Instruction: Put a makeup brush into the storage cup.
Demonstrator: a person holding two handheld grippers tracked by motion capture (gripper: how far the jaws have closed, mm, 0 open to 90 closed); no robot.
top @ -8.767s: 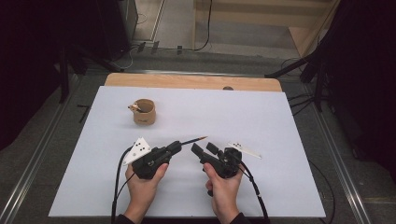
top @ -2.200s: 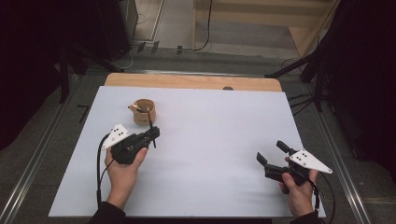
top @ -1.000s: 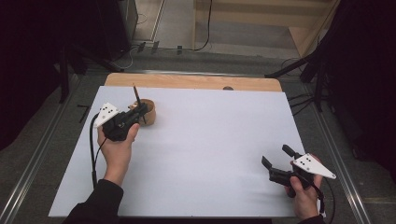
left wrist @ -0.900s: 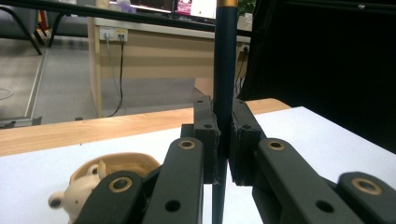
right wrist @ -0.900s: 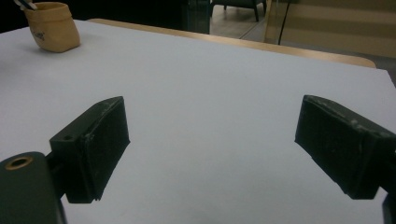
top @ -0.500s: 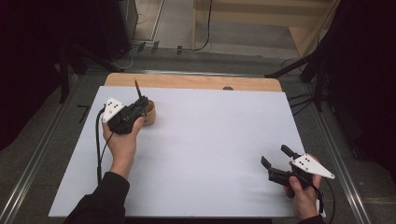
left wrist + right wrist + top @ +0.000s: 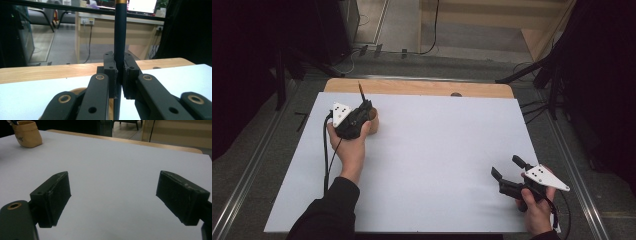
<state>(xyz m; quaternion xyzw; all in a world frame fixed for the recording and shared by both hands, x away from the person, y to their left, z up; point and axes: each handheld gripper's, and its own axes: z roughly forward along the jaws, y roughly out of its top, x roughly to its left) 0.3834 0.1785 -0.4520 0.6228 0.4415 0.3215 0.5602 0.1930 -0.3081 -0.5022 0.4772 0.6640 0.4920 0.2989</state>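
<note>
Left gripper clamps a dark pen upright, directly above the tan cup.

Its 2 jaws press tight against the pen's barrel, and the cup sits just beneath them at the table's far left. Well apart from the cup, at the near right corner, the right gripper rests with jaws spread wide, holding nothing.

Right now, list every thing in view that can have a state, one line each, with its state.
left gripper: shut on the dark pen, held over the cup.
dark pen: upright, clamped between the jaws.
cup: upright on the white mat, far left.
right gripper: open, holding nothing, at the mat's near right.
white mat: flat on the table.
</note>
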